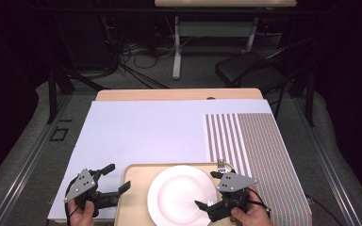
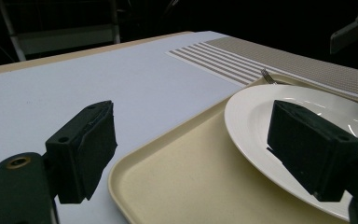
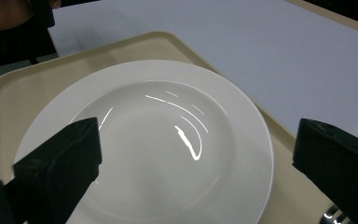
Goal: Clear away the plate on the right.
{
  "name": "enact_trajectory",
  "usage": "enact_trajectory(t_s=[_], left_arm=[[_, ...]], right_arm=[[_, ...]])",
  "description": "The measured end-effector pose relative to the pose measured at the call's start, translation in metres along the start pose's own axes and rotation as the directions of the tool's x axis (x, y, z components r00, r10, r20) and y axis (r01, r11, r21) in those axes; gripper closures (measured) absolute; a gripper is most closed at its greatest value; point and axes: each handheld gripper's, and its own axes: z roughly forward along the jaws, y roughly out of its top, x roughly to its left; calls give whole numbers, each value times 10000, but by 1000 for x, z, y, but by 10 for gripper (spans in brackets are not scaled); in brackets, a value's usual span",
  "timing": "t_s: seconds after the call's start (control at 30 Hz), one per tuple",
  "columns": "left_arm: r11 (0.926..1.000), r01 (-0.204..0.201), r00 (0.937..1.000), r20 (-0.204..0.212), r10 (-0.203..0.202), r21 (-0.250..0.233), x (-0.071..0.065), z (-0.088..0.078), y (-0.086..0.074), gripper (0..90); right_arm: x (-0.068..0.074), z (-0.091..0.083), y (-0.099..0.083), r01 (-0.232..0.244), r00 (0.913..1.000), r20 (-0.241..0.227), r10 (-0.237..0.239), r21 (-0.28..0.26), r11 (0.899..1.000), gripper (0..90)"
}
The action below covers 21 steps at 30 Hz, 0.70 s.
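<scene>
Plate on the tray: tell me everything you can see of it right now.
The plate is round, plain white and glossy, probably ceramic, with a broad flat rim and a shallow well. It is empty and looks clean. It lies flat on the beige tray, right of the tray's middle. The right hand-held gripper hovers open above its right edge; contact is unclear.

The plate (image 1: pixel 181 195) was plain glossy white, set on a pale cream-yellow tray (image 1: pixel 133 197). The surface (image 1: pixel 146 132) was covered in pale lilac-white, and the placemat (image 1: pixel 259 150) showed grey-and-white stripes beside a fine grey-brown weave. Both grippers were black with grey top plates.
</scene>
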Motion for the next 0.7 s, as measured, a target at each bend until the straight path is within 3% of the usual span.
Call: enact_trajectory(t_s=[0.37,0.53,0.7], left_arm=[[10000,-57,10000,-30,57,-41,0,-2,0,157],[10000,-88,10000,-39,88,-38,-1,-1,0,157],[10000,-79,10000,-53,78,-38,-1,-2,0,157]], right_arm=[[-15,-30,2,-481,9910,1224,537,-486,9977,0],[-22,-45,-4,-404,9786,1996,493,-487,9980,0],[-31,-60,-11,-627,9645,2526,770,-642,9960,0]])
